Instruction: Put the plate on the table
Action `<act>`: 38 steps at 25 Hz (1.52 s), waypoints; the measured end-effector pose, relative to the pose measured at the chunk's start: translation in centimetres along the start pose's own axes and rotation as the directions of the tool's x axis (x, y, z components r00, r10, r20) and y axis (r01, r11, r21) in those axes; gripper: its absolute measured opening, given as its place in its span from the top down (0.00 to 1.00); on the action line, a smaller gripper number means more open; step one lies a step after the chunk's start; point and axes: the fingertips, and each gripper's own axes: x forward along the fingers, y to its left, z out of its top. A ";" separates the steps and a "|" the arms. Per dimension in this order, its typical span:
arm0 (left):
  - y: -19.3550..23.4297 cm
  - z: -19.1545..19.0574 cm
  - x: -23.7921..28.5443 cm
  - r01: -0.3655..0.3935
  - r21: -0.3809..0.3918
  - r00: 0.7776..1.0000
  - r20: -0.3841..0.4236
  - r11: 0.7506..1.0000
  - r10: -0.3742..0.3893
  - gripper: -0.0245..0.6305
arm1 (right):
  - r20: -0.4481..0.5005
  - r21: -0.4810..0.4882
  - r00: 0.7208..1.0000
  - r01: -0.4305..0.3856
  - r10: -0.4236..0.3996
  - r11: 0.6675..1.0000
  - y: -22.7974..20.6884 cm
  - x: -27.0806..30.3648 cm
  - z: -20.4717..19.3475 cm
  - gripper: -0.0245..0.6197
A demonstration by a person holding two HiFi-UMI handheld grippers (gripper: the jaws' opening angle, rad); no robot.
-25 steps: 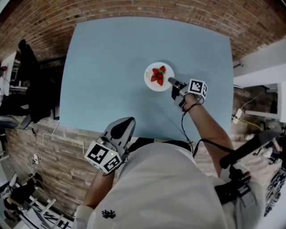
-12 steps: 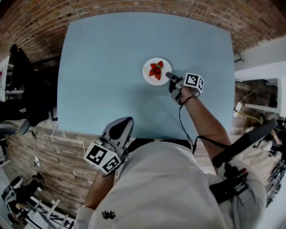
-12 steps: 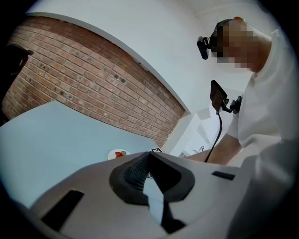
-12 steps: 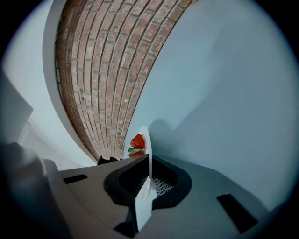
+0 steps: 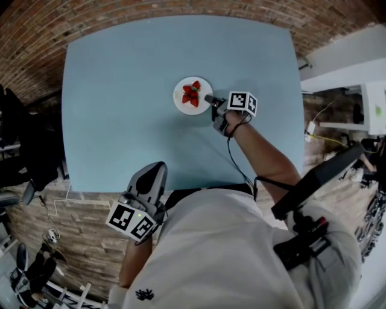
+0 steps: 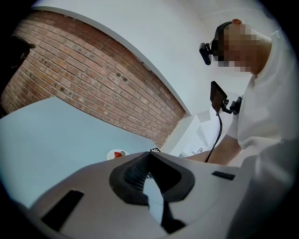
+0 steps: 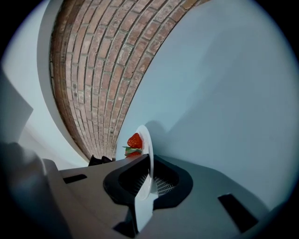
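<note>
Plate [image 5: 180, 101] rim in right gripper [image 5: 208, 98] fingers, well inside table [image 5: 120, 114] edges.

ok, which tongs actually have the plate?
The right tongs, shut on the rim of the white plate over the blue table. The left tongs are closed on nothing.

No text or number can be read; an illegible dark emblem [image 5: 145, 294] is printed on the shirt [image 5: 229, 253] at 7 o'clock.

Blue table [image 5: 120, 90] is lying open left of and beyond the white plate [image 5: 180, 103] of strawberries [image 5: 191, 95]; right gripper [image 5: 208, 98] is blocking its near-right rim; brick wall [image 5: 151, 11] is bordering the far edge.
</note>
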 end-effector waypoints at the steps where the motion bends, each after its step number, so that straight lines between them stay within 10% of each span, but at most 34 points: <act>1: -0.1 0.0 0.1 0.001 0.000 1.000 0.002 1.000 -0.001 0.96 | -0.002 -0.003 1.000 0.017 -0.017 1.000 -0.1 -0.1 -0.1 0.93; 13: 0.1 0.1 0.8 0.007 -0.018 1.000 0.012 1.000 -0.007 0.96 | -0.038 -0.248 0.981 0.173 -0.188 0.953 -0.1 -0.5 -0.1 0.88; 29: -0.3 -0.2 0.2 -0.004 -0.026 1.000 0.017 1.000 0.005 0.96 | 0.115 -0.707 0.907 0.361 -0.405 0.609 -0.1 -1.3 0.6 0.77; 38: -1.1 -0.7 0.0 -0.011 -0.009 1.000 0.010 1.000 0.011 0.96 | 0.185 -0.769 0.889 0.396 -0.418 0.502 -0.3 -2.5 1.3 0.77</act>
